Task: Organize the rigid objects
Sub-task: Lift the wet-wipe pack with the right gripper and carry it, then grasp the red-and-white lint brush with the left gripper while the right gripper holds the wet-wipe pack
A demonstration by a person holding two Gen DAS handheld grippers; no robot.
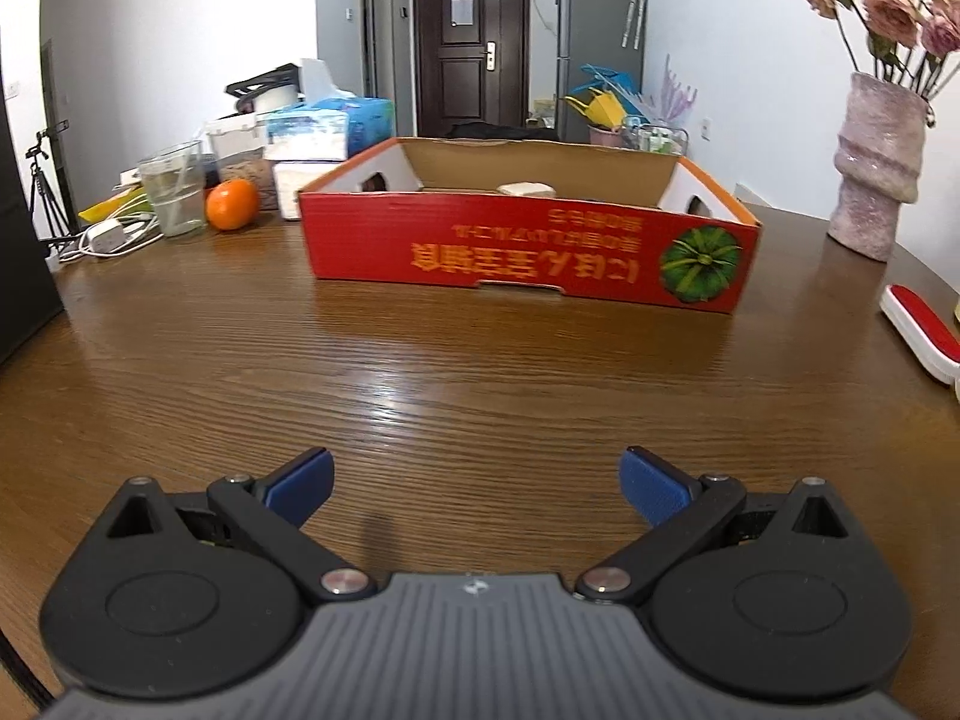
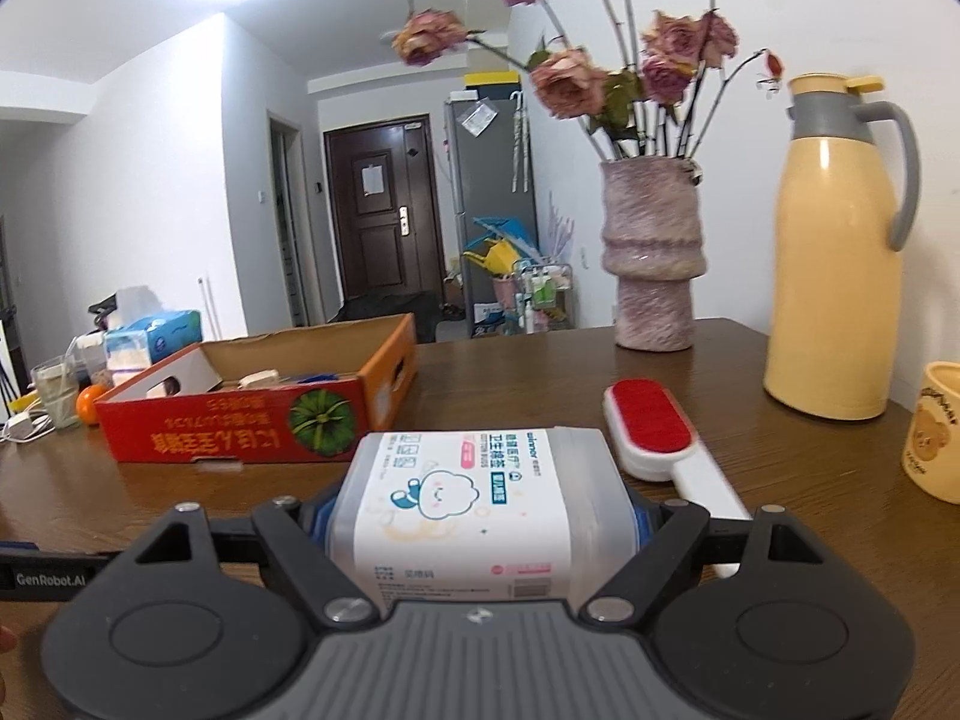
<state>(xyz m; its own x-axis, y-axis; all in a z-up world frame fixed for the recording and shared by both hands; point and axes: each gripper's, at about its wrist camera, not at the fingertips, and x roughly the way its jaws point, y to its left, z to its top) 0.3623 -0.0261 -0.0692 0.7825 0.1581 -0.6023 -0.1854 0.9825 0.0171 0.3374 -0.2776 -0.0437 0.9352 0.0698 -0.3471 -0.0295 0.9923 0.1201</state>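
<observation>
Clear plastic, wrapped in a white label with a cartoon cloud figure and teal and pink print, makes up the cotton swab box (image 2: 474,504) that is gripped between the blue pads of the right claw (image 2: 480,519). It is held lying on its side above the bench (image 2: 540,384), with its far end towards the red cardboard box (image 2: 240,426). That carton stands ahead and to the left; it is open at the top, and a green pumpkin and orange lettering printed upside down are seen on its near wall. A pale block and something blue are seen inside it, though these cannot be made out clearly.

Just to the right of the held item, a lint brush (image 2: 654,432) with a red pad and a white handle lies on the wood, its handle running back under the right claw's linkage. Further back a ribbed pink vase (image 2: 651,258) of dried roses is seen, then a cream thermos jug (image 2: 840,258) with a grey handle, and a yellow mug (image 2: 936,432) at the right edge.

The left claw (image 1: 477,483) is released, its blue pads spread wide over bare wood with nothing between them. Beyond it the carton's long side is faced squarely, and an orange (image 1: 231,204), a clear measuring cup (image 1: 174,189) and tissue packs (image 1: 324,129) are crowded at the far left corner.
</observation>
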